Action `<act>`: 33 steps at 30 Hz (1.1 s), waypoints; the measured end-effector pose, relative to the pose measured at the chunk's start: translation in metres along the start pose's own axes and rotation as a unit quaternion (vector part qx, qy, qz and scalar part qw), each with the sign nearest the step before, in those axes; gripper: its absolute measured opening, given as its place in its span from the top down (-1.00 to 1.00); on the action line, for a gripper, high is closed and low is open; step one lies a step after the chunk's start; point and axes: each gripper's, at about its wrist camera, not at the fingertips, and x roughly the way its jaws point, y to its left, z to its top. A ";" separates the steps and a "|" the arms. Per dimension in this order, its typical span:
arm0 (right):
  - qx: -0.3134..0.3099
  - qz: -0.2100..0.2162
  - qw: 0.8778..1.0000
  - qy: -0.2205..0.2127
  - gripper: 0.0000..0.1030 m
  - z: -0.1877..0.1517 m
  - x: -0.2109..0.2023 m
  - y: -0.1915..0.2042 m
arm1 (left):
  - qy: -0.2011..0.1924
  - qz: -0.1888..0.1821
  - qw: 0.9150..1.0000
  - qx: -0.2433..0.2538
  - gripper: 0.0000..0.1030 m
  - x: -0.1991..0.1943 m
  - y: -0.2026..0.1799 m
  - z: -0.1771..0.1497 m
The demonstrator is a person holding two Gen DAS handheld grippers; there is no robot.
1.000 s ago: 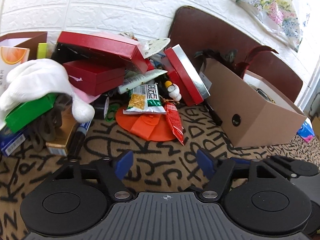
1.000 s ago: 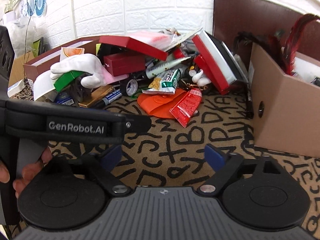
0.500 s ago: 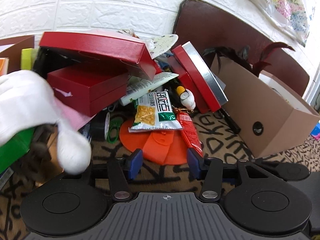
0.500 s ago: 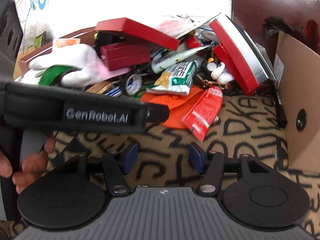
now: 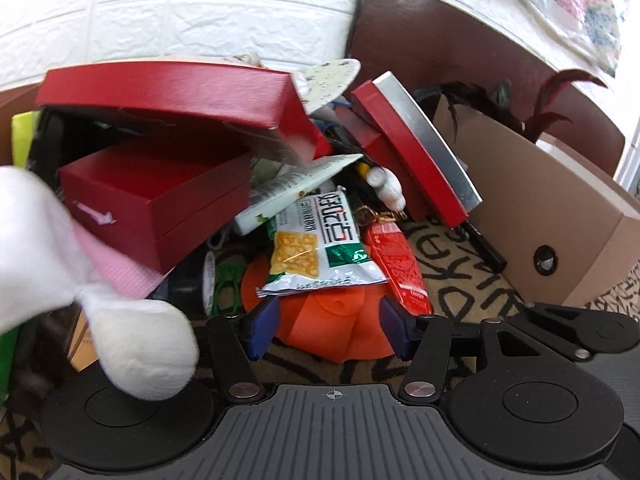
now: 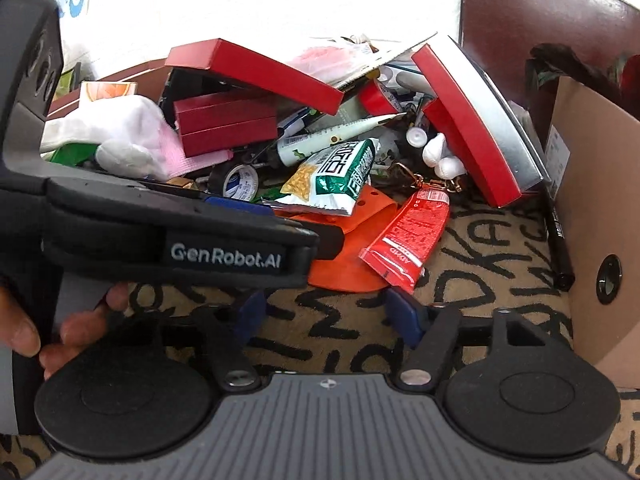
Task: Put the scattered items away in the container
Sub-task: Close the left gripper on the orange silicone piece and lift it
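Observation:
A pile of items lies on the letter-patterned cloth: red boxes [image 5: 160,196], a snack packet [image 5: 320,248], a red sachet [image 5: 396,268], an orange flat piece [image 5: 332,328] and a white glove [image 5: 132,340]. The cardboard box [image 5: 552,216] stands to the right. My left gripper [image 5: 326,330] is open, its fingers either side of the orange piece's near edge, just below the snack packet. My right gripper [image 6: 326,316] is open and empty over the cloth, short of the red sachet [image 6: 404,236]. The left gripper's body [image 6: 180,236] crosses the right wrist view.
A black marker [image 6: 560,248] lies against the cardboard box [image 6: 592,216]. A tilted red-and-silver box [image 5: 416,152] leans beside it. A tape roll [image 6: 236,178] and a white tube [image 6: 332,136] sit in the pile. A dark chair back [image 5: 460,52] stands behind.
Both grippers have moved forward toward the pile. Both narrowed from wide open half a second ago, then widened a little. The left one now straddles the orange piece.

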 end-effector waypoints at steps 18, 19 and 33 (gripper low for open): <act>-0.013 0.053 0.998 0.021 -0.16 -0.015 -0.028 0.008 | 0.043 -0.057 0.997 -0.015 0.25 -0.040 -0.017 -0.029; -0.013 0.061 0.998 0.022 -0.20 -0.019 -0.033 0.012 | 0.051 -0.071 0.996 -0.032 0.17 -0.043 -0.019 -0.034; -0.030 0.019 0.999 0.002 -0.16 -0.013 -0.049 0.019 | 0.016 -0.003 0.997 -0.076 -0.36 -0.069 -0.013 -0.038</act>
